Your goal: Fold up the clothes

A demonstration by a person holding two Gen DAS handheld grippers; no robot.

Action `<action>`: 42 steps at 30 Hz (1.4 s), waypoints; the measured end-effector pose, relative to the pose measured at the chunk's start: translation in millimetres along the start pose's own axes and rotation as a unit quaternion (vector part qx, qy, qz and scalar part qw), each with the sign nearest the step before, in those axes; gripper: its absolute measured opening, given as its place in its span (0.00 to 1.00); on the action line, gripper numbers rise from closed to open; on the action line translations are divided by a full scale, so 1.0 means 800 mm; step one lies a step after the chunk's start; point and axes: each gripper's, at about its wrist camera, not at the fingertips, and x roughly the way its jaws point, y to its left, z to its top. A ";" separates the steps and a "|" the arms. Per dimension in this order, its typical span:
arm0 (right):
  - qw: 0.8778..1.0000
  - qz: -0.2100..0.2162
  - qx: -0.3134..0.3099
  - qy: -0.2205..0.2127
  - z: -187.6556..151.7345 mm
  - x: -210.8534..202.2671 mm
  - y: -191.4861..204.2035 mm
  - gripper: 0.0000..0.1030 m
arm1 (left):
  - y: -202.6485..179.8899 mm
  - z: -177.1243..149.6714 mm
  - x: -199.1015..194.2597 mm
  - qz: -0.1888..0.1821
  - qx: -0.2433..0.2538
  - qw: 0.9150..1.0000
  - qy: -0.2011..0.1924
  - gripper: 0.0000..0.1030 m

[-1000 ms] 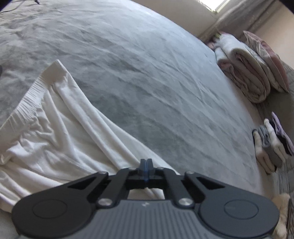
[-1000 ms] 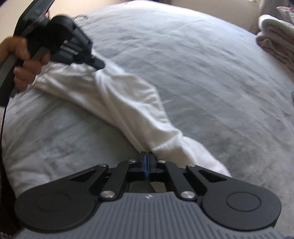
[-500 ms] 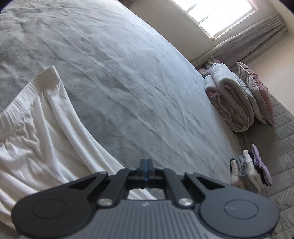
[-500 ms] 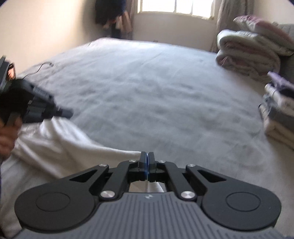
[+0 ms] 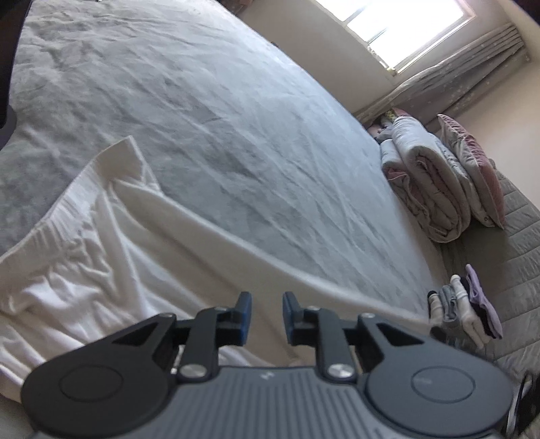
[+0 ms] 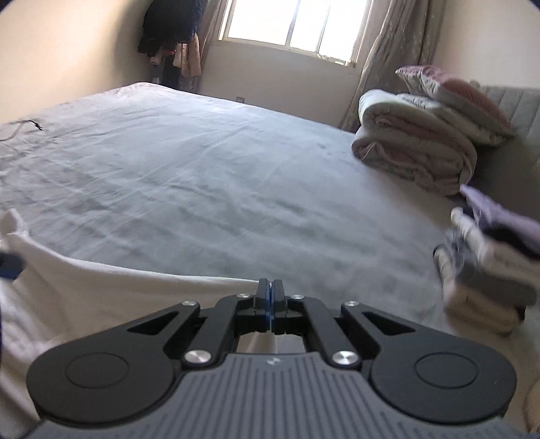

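White trousers [image 5: 101,250] with an elastic waistband lie on the grey bed sheet [image 5: 209,111]. One edge is stretched taut from the waistband toward the lower right. My left gripper [image 5: 265,312] hovers over the cloth, open, with nothing between its blue pads. In the right wrist view the white trousers [image 6: 101,290] spread to the left, and my right gripper [image 6: 271,297] is shut on their edge. A blue fingertip of the left gripper [image 6: 10,265] pokes in at the left edge there.
A pile of folded clothes [image 5: 462,307] sits at the bed's right side, blurred as folded clothes [image 6: 489,263] in the right wrist view. A rolled duvet [image 6: 411,141] and pillow [image 6: 452,91] lie beyond. Dark hanging clothes [image 6: 168,30] are beside the window [image 6: 290,23].
My left gripper has opened and let go of the trousers. The right gripper, still shut on the cloth, has pulled its edge out taut to the right, and both views have tilted up toward the window.
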 end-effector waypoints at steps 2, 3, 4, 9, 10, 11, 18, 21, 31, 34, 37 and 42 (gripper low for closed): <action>1.000 -0.011 -0.006 0.002 0.013 0.020 0.001 0.00 | 0.009 0.002 0.003 0.007 -0.009 1.000 0.005 0.22; 1.000 -0.017 -0.009 0.002 0.020 0.032 0.002 0.00 | 0.012 0.003 0.004 0.009 -0.014 1.000 0.008 0.23; 1.000 -0.023 -0.011 0.003 0.026 0.042 0.002 0.00 | 0.014 0.003 0.005 0.009 -0.016 1.000 0.011 0.24; 0.999 -0.044 -0.015 0.008 0.053 0.092 0.008 0.00 | 0.023 0.005 0.010 0.013 -0.018 1.000 0.019 0.25; 0.999 -0.046 -0.017 0.009 0.057 0.101 0.011 0.00 | 0.025 0.006 0.010 0.014 -0.020 1.000 0.019 0.25; 0.999 -0.049 -0.020 0.011 0.060 0.109 0.014 0.00 | 0.028 0.007 0.010 0.015 -0.023 0.999 0.018 0.25; 0.996 -0.069 -0.033 0.038 0.066 0.168 0.033 0.00 | 0.034 0.012 0.013 0.015 -0.034 0.999 0.022 0.25; 0.995 -0.068 -0.032 0.059 0.056 0.183 0.039 0.00 | 0.031 0.010 0.015 0.012 -0.030 0.999 0.026 0.25; 0.992 0.016 0.006 0.127 0.041 0.147 0.028 0.46 | 0.007 -0.001 0.031 0.000 0.000 0.999 0.054 0.41; 0.990 0.044 0.004 0.137 0.038 0.115 0.022 0.47 | -0.002 -0.007 0.036 -0.002 0.016 0.998 0.061 0.43; 0.984 0.066 0.015 0.165 0.025 0.089 0.017 0.47 | -0.011 -0.015 0.041 0.001 0.027 0.997 0.067 0.43; 0.975 0.093 0.040 0.200 0.003 0.056 0.006 0.47 | -0.024 -0.026 0.042 0.000 0.042 0.997 0.071 0.43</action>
